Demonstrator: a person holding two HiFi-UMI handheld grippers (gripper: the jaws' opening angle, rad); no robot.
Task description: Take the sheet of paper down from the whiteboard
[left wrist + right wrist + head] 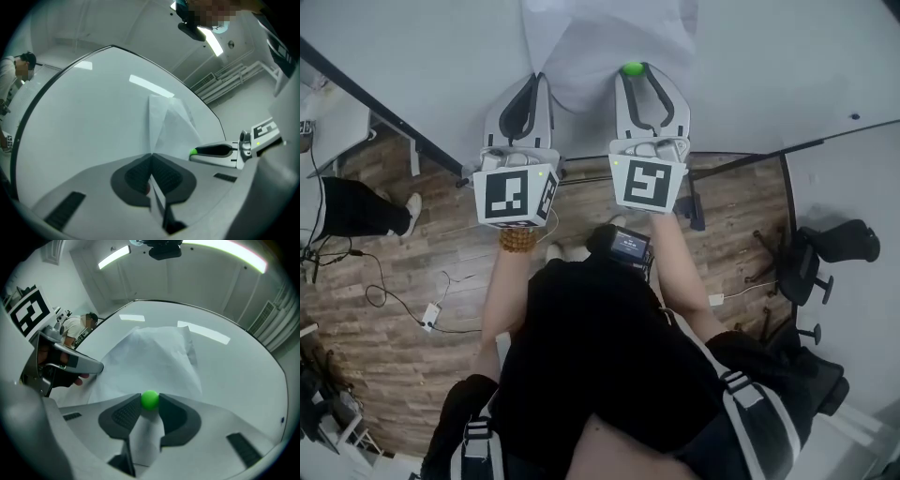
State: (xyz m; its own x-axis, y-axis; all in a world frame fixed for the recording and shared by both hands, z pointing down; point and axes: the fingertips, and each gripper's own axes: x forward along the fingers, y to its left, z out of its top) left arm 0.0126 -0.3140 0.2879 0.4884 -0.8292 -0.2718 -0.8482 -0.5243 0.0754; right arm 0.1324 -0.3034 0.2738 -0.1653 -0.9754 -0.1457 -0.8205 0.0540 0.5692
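Side by side at whiteboard (431, 56): left gripper (540, 79) jaws clamping sheet (609, 37), right gripper (633, 71) jaws clamping green ball (150, 400).

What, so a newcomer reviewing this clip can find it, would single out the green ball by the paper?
Start at the big whiteboard filling the top of the head view, then find the crumpled white sheet of paper against it. At the sheet's lower edge the right hand-held gripper pinches a small green ball between its tips, the only bright green spot among white and grey.

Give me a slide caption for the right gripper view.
Right gripper pinches a green ball at the crumpled sheet of paper against the whiteboard.
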